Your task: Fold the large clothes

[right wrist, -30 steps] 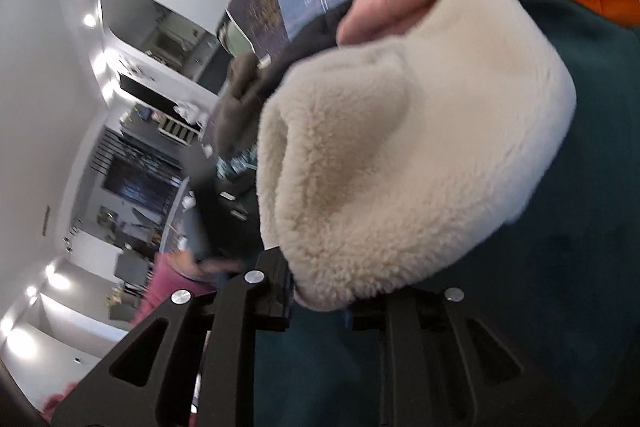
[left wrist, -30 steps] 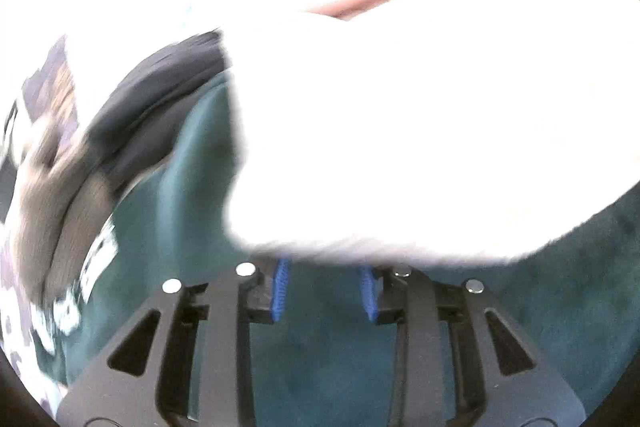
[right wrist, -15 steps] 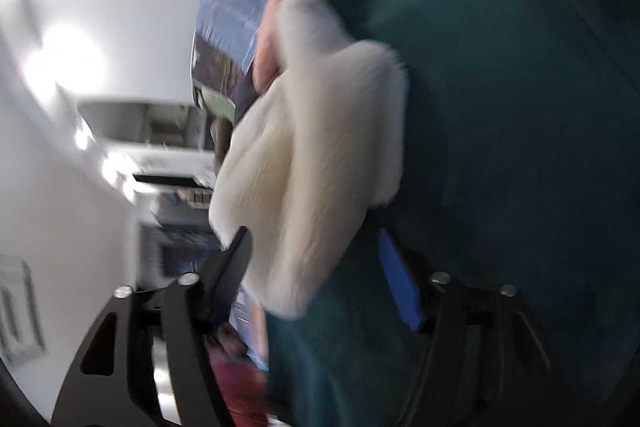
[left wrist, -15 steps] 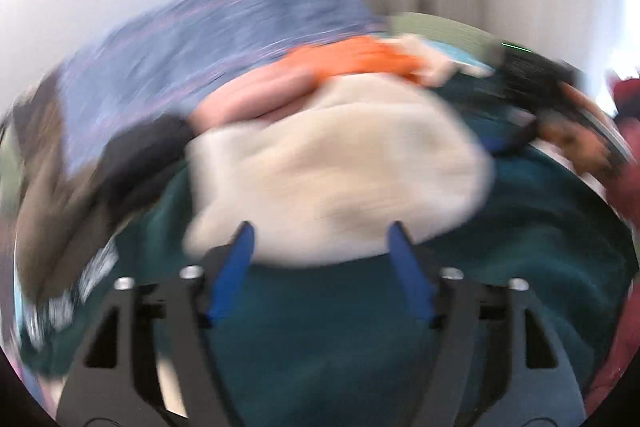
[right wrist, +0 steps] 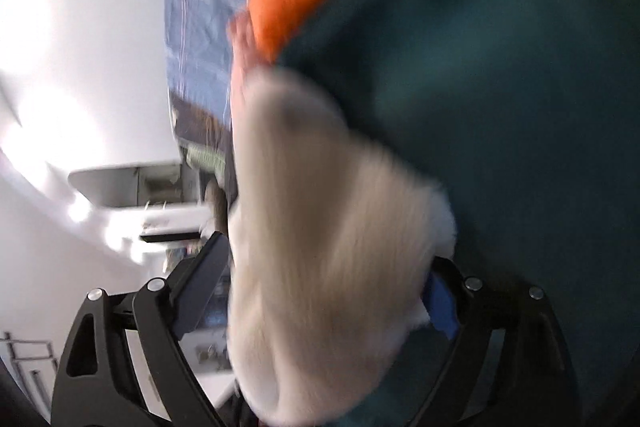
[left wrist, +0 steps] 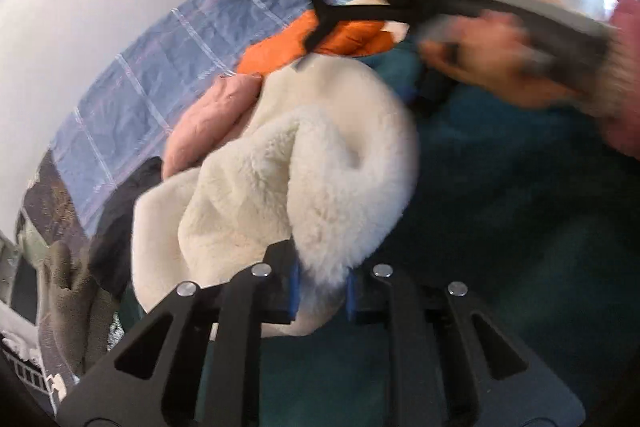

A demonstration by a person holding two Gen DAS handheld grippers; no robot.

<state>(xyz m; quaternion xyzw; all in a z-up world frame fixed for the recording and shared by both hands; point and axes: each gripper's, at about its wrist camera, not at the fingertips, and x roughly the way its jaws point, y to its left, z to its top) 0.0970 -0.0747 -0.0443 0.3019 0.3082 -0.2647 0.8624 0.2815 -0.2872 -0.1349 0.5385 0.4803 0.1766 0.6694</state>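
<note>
cream fleece garment (left wrist: pixel 320 187) | lies bunched on dark green cover (left wrist: pixel 520 227), ahead of both sets of fingers | left gripper (left wrist: pixel 320 291): jaws just closed, pinching its near edge | right gripper (right wrist: pixel 320 303): jaws just widened, spread around its fold, pads apparently not pressing

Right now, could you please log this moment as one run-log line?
step: refolding cream fleece | left gripper: just closed, pinching fleece edge | right gripper: jaws just opened, fleece between them | surface: green cloth
</note>
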